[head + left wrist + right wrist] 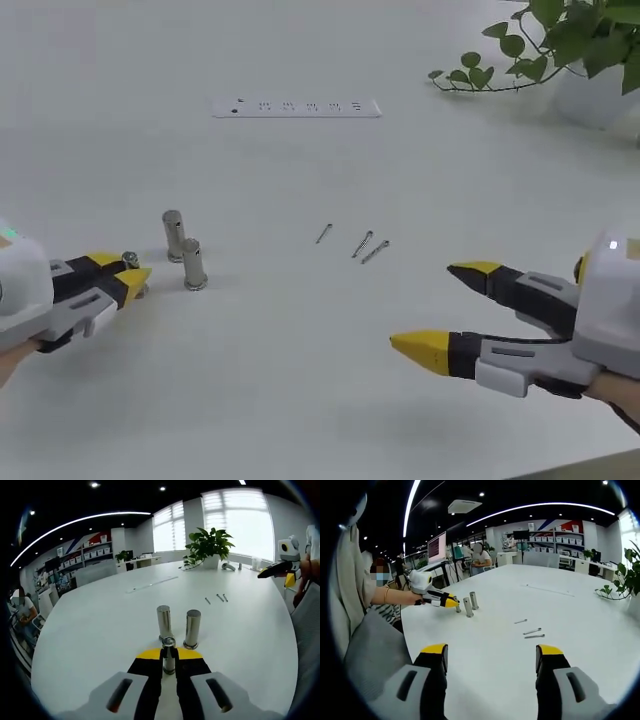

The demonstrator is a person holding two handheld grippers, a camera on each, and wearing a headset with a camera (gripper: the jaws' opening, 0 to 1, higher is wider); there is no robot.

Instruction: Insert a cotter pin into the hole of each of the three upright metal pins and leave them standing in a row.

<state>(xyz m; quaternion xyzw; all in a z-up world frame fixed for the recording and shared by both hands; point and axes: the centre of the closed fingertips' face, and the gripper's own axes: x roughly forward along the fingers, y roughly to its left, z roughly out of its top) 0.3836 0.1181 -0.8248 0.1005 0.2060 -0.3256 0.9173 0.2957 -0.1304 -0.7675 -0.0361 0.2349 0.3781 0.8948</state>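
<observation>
Three upright metal pins stand at the left of the white table. My left gripper is shut on the nearest metal pin. The two other pins stand free just beyond it. Three small cotter pins lie loose mid-table. My right gripper hovers open at the right, short of the cotter pins, with nothing between its fingers.
A white power strip lies at the far side of the table. A potted plant stands at the far right corner. People sit beyond the table in the right gripper view. The table's near edge runs close to the right gripper.
</observation>
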